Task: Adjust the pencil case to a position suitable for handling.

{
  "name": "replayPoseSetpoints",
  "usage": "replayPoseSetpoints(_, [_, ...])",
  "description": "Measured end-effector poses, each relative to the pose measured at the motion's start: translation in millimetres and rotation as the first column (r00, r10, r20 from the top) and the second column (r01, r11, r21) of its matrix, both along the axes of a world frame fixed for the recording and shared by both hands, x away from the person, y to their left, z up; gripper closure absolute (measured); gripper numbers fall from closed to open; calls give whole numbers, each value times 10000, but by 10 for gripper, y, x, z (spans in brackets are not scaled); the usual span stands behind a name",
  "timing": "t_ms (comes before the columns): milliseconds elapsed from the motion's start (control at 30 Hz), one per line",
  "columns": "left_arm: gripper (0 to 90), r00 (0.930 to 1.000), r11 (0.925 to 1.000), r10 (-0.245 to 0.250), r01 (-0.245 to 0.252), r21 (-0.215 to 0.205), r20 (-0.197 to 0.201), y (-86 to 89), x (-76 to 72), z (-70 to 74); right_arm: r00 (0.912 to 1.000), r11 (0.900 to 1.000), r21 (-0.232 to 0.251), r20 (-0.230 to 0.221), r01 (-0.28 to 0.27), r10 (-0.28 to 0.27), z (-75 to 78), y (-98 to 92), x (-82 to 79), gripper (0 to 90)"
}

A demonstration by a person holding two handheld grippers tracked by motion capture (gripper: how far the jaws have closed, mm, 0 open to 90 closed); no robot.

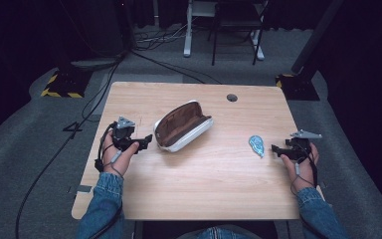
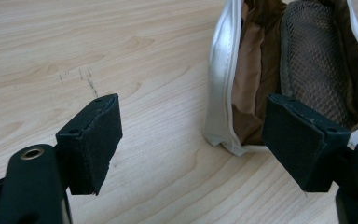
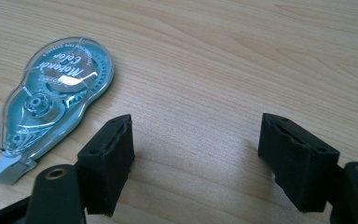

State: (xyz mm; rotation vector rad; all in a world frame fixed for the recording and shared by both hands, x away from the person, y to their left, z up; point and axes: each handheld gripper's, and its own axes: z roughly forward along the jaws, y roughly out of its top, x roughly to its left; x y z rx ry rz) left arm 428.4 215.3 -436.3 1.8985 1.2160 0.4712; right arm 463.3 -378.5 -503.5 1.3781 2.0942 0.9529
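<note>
Two things lie on the pale wooden bench (image 1: 194, 184): a white oval zip pouch with a brown lining (image 1: 183, 126), left of the middle and gaping open, and a flat teardrop-shaped correction-tape dispenser of clear blue-green plastic (image 1: 256, 145), lying flat toward the right side. From the high view the left gripper (image 1: 146, 141) rests just beside the pouch's near end, jaws apart and holding nothing, while the right gripper (image 1: 275, 148) sits near the dispenser, its jaws likewise parted and empty, with bare wood between them. That high view gives the layout but no detail. The left gripper view adds the pouch's inside (image 2: 289, 70): a dark mesh pocket against tan fabric, edged by a glossy white rim, with faint pencil-like marks on the wood to one side. The right gripper view brings out the dispenser (image 3: 56, 98), with its inner reels, white tip and a label reading "Color", the word above it too small to be sure of.
</note>
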Motion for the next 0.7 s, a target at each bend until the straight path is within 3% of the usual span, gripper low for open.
replayPoseSetpoints(300, [189, 9994, 9994, -285, 288, -167, 178, -134, 104, 46, 9998, 9998, 31, 46, -176, 175, 2, 5, -10, 322])
replayPoseSetpoints(700, [160, 9974, 9979, -646, 649, -88, 316, -318, 277, -29, 9998, 9998, 30, 41, -174, 174, 2, 5, -10, 322])
